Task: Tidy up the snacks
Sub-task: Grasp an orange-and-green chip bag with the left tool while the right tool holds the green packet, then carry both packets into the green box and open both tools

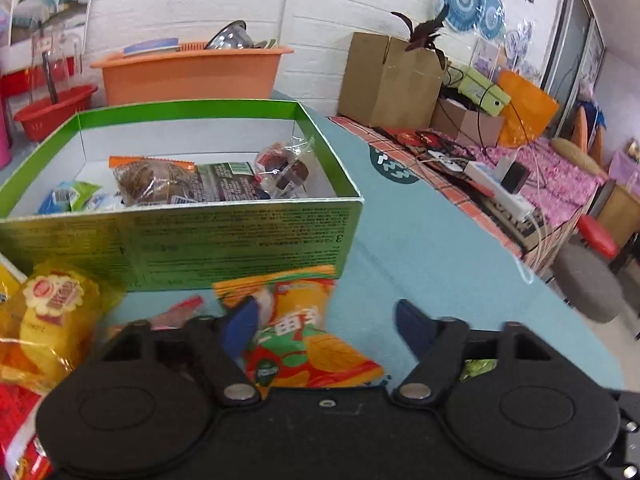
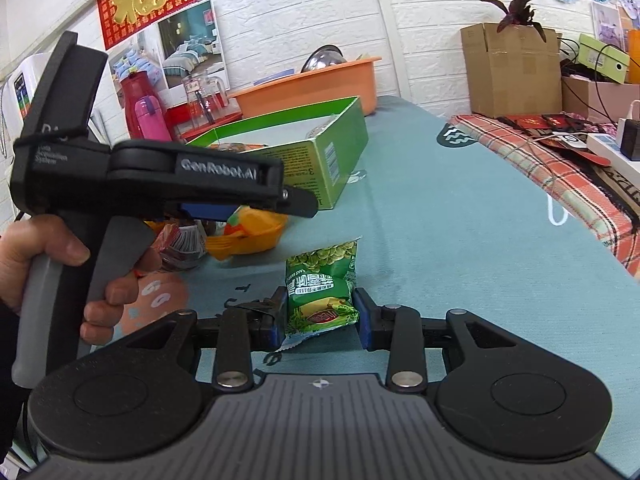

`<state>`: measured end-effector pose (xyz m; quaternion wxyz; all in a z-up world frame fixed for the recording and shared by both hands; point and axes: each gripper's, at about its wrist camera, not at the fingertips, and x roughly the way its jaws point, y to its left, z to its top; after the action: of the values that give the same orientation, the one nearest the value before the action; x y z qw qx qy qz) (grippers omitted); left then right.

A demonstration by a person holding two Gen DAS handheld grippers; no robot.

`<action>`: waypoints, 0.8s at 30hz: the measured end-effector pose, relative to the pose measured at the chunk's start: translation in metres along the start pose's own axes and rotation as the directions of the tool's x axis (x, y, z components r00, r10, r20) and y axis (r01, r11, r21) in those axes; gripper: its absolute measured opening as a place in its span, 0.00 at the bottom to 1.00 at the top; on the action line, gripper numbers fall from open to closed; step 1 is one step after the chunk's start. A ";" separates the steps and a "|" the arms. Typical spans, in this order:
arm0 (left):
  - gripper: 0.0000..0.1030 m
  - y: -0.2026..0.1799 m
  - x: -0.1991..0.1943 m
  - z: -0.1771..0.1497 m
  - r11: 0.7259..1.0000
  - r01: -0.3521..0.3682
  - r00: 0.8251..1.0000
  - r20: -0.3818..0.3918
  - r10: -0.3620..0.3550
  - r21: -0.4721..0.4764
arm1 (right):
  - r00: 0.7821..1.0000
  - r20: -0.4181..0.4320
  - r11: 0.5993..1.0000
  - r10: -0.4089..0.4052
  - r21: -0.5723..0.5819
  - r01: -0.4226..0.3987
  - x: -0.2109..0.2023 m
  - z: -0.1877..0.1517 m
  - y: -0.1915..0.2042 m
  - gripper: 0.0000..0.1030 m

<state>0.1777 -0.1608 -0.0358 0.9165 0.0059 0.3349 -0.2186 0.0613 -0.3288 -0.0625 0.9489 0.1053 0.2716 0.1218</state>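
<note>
step: two pickups are in hand at once; one packet is already gripped, a second is being lined up for the green box.
right gripper: pinched on the green snack packet, pads pressed on both its sides; packet is held upright just above the blue tablecloth, near the camera and well apart from the box.
left gripper: spread wide, nothing clamped; the orange packet lies between the fingers, nearer the left-hand one. No pad contact can be made out.
orange packet: flat on the cloth, just in front of the box's near wall; glossy foil, crinkled, red and green print.
green packet: small pillow pack, puffed, crimped ends, printed with green peas or beans.
box: open top, several wrapped snacks already lying inside.
other snacks: a yellow bag sits left of the orange packet, close by.
next move: jaws to be centred on the orange packet and closed; then both packets to be lifted over the box wall and dropped in.
risk: slippery foil, packet likely to slide out if pinched off-centre.
</note>
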 end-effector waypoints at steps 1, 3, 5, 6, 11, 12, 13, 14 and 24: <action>0.91 0.002 0.000 0.000 1.000 0.011 1.000 0.001 -0.010 -0.006 | 1.000 0.000 1.000 -0.001 0.002 0.001 0.000 0.000 -0.001 0.58; 1.00 0.005 -0.001 0.000 1.000 0.017 1.000 0.003 -0.017 -0.021 | 1.000 0.002 1.000 0.000 0.006 0.000 0.001 0.001 -0.002 0.58; 1.00 0.004 0.002 -0.002 1.000 0.005 1.000 0.004 -0.005 -0.007 | 1.000 0.003 1.000 -0.002 0.006 0.002 0.003 0.002 -0.002 0.58; 1.00 0.002 0.004 -0.003 1.000 -0.008 1.000 -0.003 0.008 0.017 | 1.000 0.004 1.000 -0.002 0.004 0.002 0.004 0.002 -0.002 0.58; 0.72 0.004 -0.002 -0.008 0.998 -0.008 1.000 0.001 0.008 0.055 | 1.000 0.014 1.000 0.011 0.003 -0.012 0.008 0.003 -0.004 0.58; 0.70 0.004 -0.004 -0.009 0.998 -0.005 1.000 0.002 0.005 0.055 | 1.000 0.010 1.000 0.010 -0.002 -0.010 0.009 0.004 -0.003 0.57; 0.69 0.005 -0.007 -0.010 0.999 0.001 1.000 0.003 -0.001 0.051 | 1.000 0.008 1.000 0.007 -0.014 -0.007 0.009 0.005 -0.002 0.57; 0.66 0.007 -0.010 -0.011 0.999 0.009 1.000 0.009 -0.009 0.042 | 1.000 0.007 1.000 0.005 -0.023 -0.004 0.009 0.006 0.000 0.57; 0.63 0.041 -0.083 0.020 0.977 0.178 0.972 0.176 -0.157 -0.115 | 0.987 0.135 0.991 0.090 -0.107 -0.076 0.001 0.051 0.022 0.57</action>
<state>0.1497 -0.0934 0.0251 0.9178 -0.1004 0.2704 -0.2727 0.0853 -0.3140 -0.0148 0.9638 0.0763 0.1931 0.1674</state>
